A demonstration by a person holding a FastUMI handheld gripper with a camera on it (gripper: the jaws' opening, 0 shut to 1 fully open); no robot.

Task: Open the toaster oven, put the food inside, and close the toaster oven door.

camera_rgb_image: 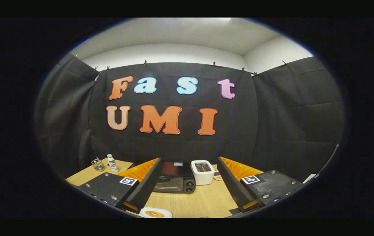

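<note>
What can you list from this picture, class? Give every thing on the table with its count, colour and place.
table: one, light wood, under everything.
toaster oven: one, black, door closed, beyond the fingers, between them.
toaster: one, white, just right of the toaster oven.
plate: one, white, nearest on the table, between the fingers, holding a brown ring-shaped food.
bottle: one, white with a label, far left on the table.
glass container: one, clear, just left of the bottle.
small item: one, right of the toaster, too small to tell.
hand-held gripper: one, fingers open and apart, holding nothing, above the table.
</note>
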